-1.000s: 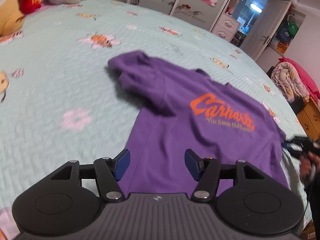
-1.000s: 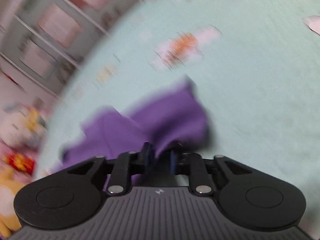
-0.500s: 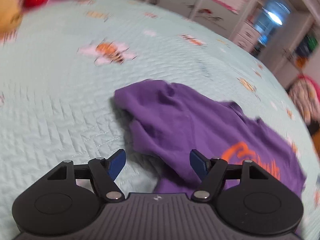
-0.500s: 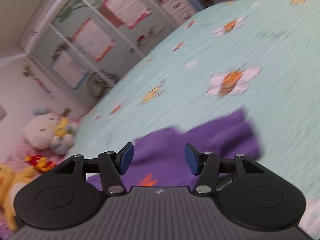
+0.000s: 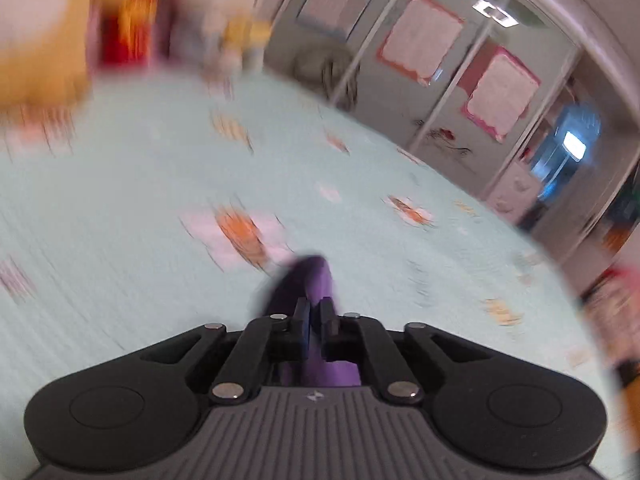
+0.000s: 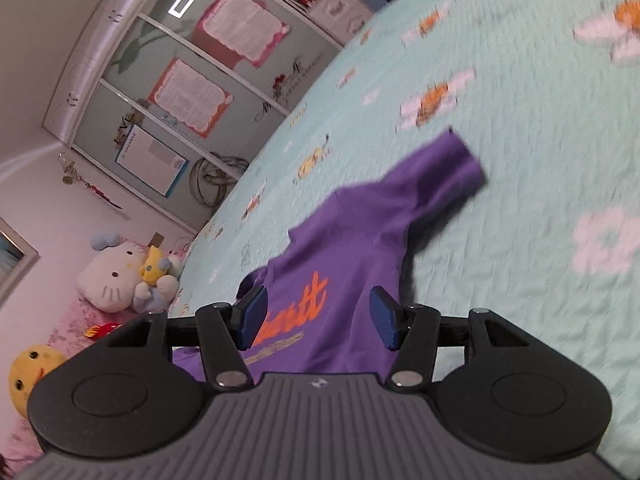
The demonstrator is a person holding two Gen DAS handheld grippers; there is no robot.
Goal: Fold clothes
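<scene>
A purple T-shirt (image 6: 360, 240) with orange lettering lies spread on the pale green flowered bedspread (image 6: 520, 120), one sleeve (image 6: 452, 168) reaching away. My right gripper (image 6: 318, 314) hovers open just above the printed chest, with no cloth pinched between its blue pads. In the blurred left wrist view, my left gripper (image 5: 315, 312) has its jaws closing, nearly together, on a fold of the purple T-shirt (image 5: 316, 276). That fold sticks up past the fingertips and hangs below them. The rest of the shirt is hidden there.
Plush toys (image 6: 116, 276) and a yellow one (image 6: 32, 368) sit at the head of the bed, blurred plush toys (image 5: 48, 40) in the left view too. A wardrobe (image 6: 180, 80) with sliding doors stands past the bed. Bedspread (image 5: 120, 240) lies all around the shirt.
My left gripper went from open over the shirt to nearly shut on a fold, swinging toward the plush toys. My right gripper let go of the cloth, opened and lifted.
</scene>
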